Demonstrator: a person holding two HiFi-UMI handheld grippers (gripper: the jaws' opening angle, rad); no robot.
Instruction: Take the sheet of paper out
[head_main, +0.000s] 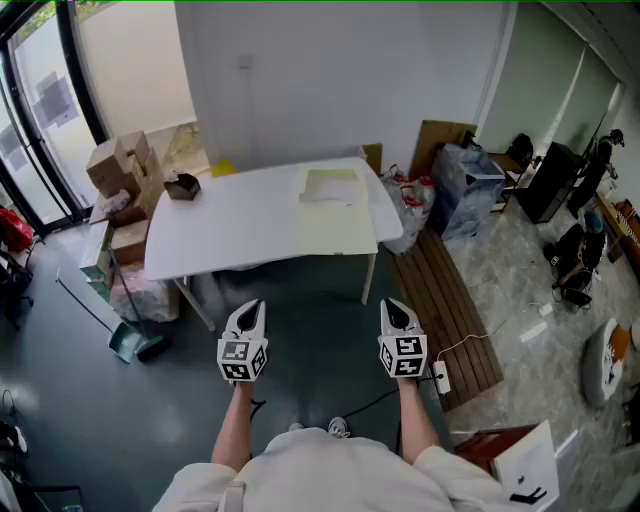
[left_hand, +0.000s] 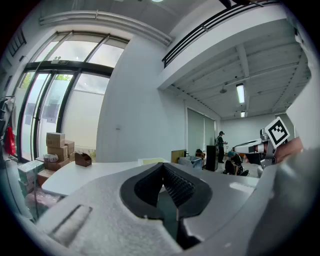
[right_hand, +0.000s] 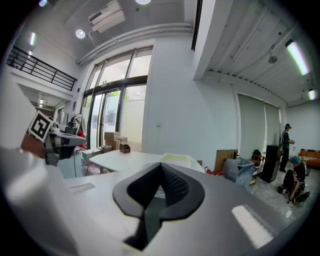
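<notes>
A pale yellow sheet of paper (head_main: 338, 225) lies flat on the right part of the white table (head_main: 240, 225), with a thinner whitish sheet or sleeve (head_main: 332, 185) over its far end. Both grippers hang in front of the person, short of the table's near edge and apart from the paper. My left gripper (head_main: 250, 306) is shut with nothing in it, and so is my right gripper (head_main: 394, 305). Past the closed left gripper (left_hand: 162, 167) the left gripper view shows the paper (left_hand: 152, 161) far off. The right gripper (right_hand: 161, 167) points at the paper (right_hand: 175, 158) too.
A small brown box (head_main: 183, 186) sits on the table's far left corner. Cardboard boxes (head_main: 125, 170) and a dustpan (head_main: 130, 345) stand left of the table. A slatted wooden board (head_main: 445, 310), a power strip (head_main: 440, 376) and bags (head_main: 470, 185) lie to the right.
</notes>
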